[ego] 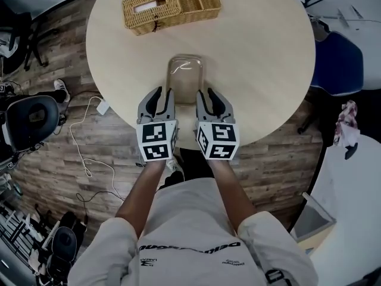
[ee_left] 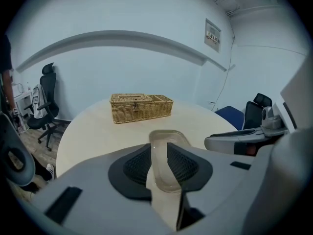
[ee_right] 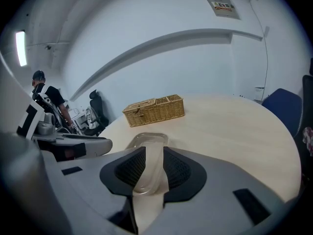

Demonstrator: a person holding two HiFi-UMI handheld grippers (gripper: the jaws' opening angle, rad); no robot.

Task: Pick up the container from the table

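Note:
A clear, shallow plastic container point(ego: 184, 76) lies on the round, pale wood table point(ego: 262, 58), near its front edge. My left gripper point(ego: 162, 91) hovers at the container's near left corner and my right gripper point(ego: 208, 93) at its near right corner. Both point away from me. In the left gripper view, the container point(ee_left: 164, 137) shows through the narrow gap of the left gripper point(ee_left: 159, 153). The right gripper view shows the same container point(ee_right: 146, 141) beyond the right gripper point(ee_right: 150, 160). Both are slightly open, and neither grips anything.
A wicker basket point(ego: 171, 6) with a lid and open compartments stands at the table's far side. A blue chair point(ego: 336, 64) is at the right and a dark office chair point(ego: 30, 121) at the left. A white cable point(ego: 89, 154) lies on the wood floor. A person point(ee_right: 46, 99) stands far left.

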